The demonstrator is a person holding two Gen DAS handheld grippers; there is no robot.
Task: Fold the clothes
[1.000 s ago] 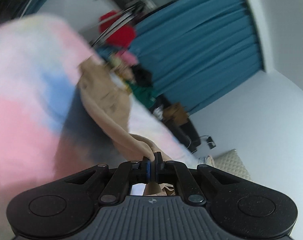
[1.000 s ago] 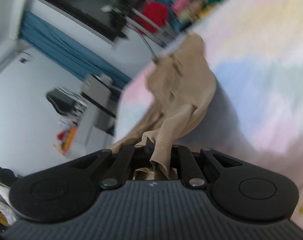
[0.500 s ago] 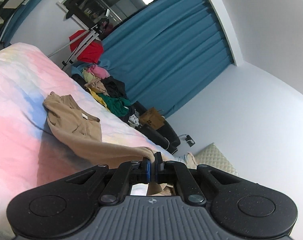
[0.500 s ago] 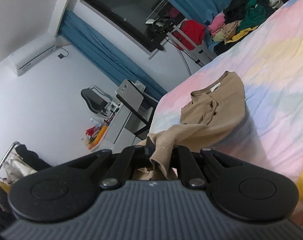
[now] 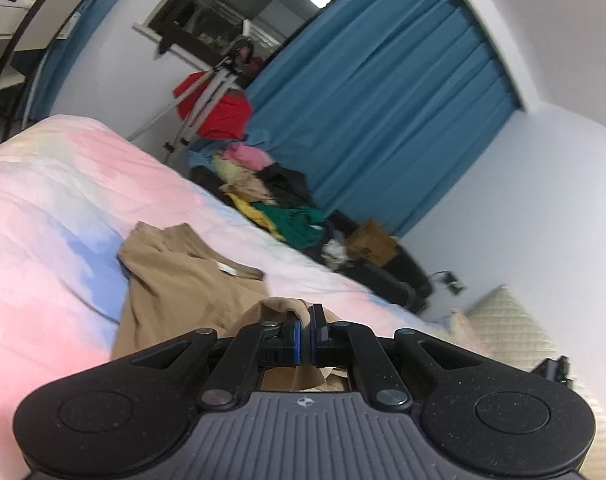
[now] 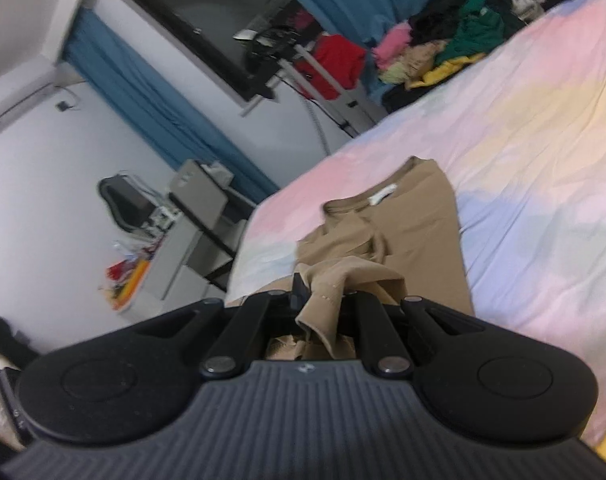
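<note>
Tan shirt (image 5: 183, 280) edge pinched by both clamped tongs (image 5: 306, 334) (image 6: 323, 300); bedspread (image 6: 543, 160) bare around.

tan shirt (image 5: 183, 280) | rumpled, collar far end | lying on pastel bedspread (image 5: 43, 208)

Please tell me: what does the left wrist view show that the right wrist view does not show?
Only the left wrist view shows a brown bag on the floor and a quilted cushion. Only the right wrist view shows a grey desk and a black chair. Both show the tan shirt on the pastel bed, the clothes pile, and jaws closed on shirt fabric: left gripper, right gripper.
</note>
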